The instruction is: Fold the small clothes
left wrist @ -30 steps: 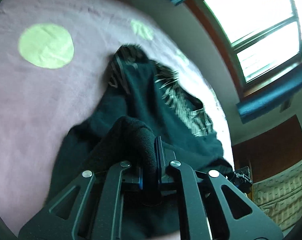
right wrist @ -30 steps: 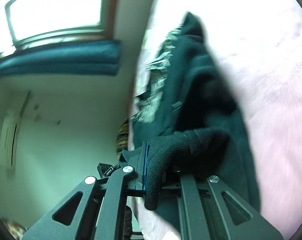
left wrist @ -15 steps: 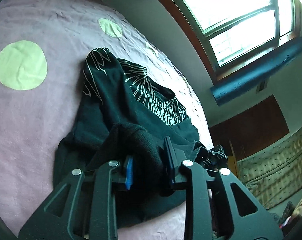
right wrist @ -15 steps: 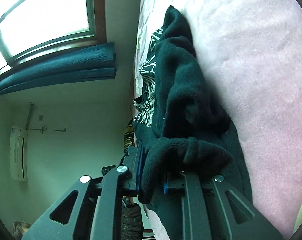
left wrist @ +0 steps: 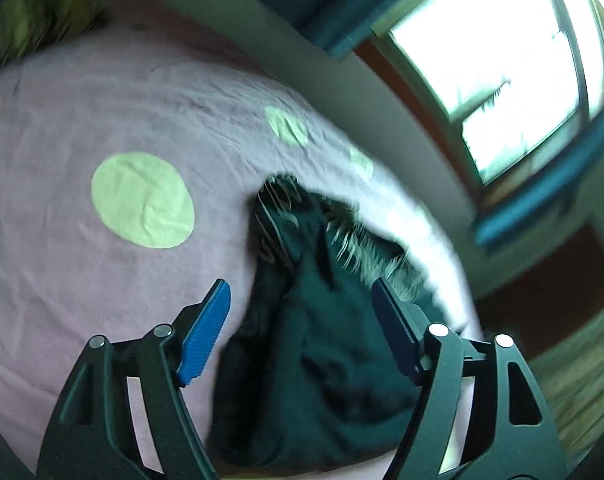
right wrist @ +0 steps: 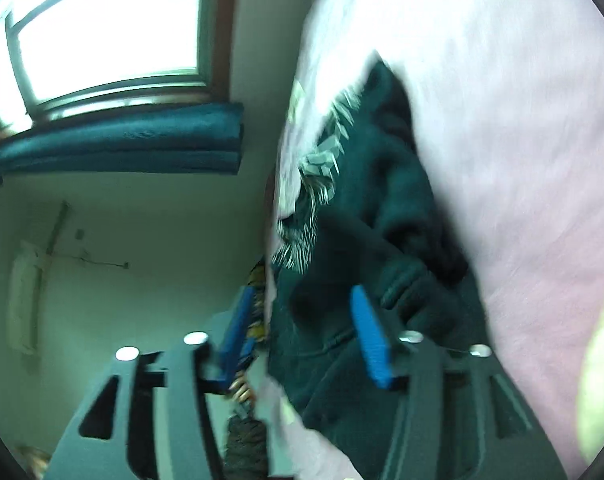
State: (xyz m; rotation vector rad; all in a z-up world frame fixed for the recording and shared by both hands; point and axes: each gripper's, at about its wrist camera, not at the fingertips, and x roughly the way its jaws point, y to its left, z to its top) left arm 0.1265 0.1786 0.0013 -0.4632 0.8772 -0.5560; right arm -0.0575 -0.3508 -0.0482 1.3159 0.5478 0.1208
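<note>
Both grippers' ribbed blue fingers (left wrist: 206,334) are spreading apart over the crumpled dark knit garment (left wrist: 322,360), gripping nothing.

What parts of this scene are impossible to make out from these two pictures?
- Dark garment: its kind and how neatly it is folded; motion blur in both wrist views.
- Its near edge, left wrist view: hidden behind the left gripper.
- Its white-lined pattern: smeared in the right wrist view.
- Outside the window: overexposed.
- Bed: cut off by the picture edges.
- Clutter below the right gripper: blurred, unidentifiable.
</note>
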